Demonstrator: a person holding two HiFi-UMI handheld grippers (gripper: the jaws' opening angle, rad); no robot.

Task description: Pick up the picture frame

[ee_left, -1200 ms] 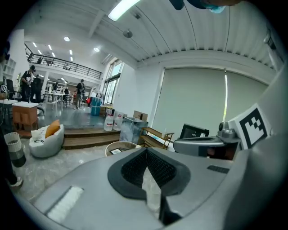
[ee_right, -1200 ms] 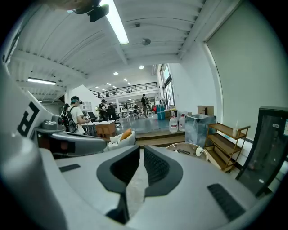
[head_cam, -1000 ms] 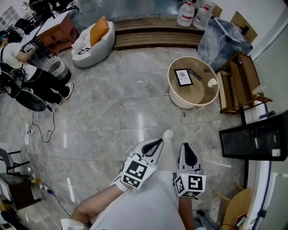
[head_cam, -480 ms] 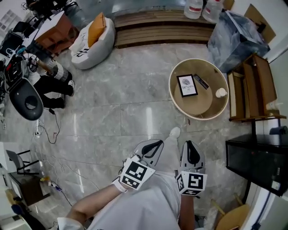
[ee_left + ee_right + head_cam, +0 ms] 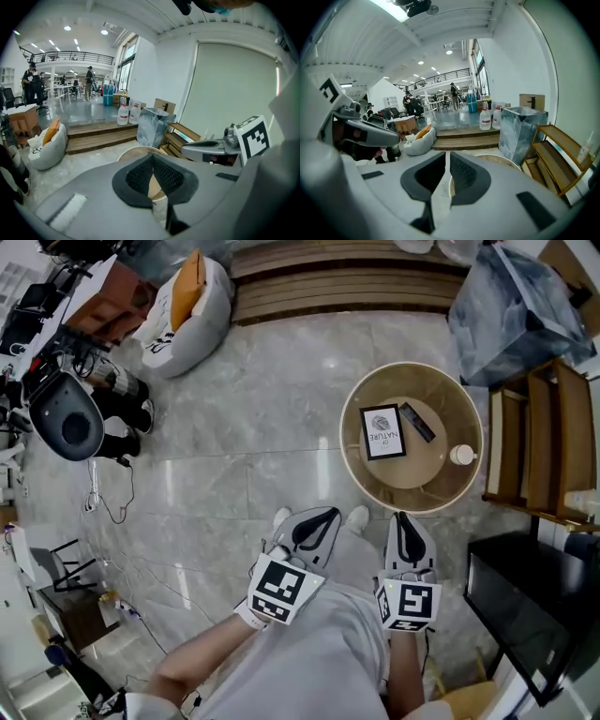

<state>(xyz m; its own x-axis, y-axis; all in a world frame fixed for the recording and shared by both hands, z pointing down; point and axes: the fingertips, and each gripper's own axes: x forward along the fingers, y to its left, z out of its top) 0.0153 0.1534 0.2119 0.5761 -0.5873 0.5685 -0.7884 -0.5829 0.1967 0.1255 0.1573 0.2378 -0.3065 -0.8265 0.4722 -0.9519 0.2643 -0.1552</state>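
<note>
Clearly the step in hand is the approach, with no reaching begun yet. The person stands just short of the round table (image 5: 345,457), both tools held low in front of the body. The left gripper (image 5: 319,524) is clenched, its ribbed pads meeting with nothing between them. The right gripper (image 5: 446,161) is closed up the same way, also empty.

The picture frame (image 5: 383,432) lies flat, face up, on the table's sunken top, toward the left side of it and close inside the rim. A dark remote-like slab (image 5: 418,421) lies just beside the frame toward the table's middle, and a small white cup-like thing (image 5: 460,455) sits near the table's right wall.

From either claw the frame is well apart, past the table's near rim and ahead of the gap between the two tools, somewhat nearer the right one's line.

By my reckoning the next move calls for opening one claw, carrying it over the near rim and dropping its tips to one edge of the frame — awkward, since a flat-lying frame offers little to bite and the raised wall crowds the approach.
</note>
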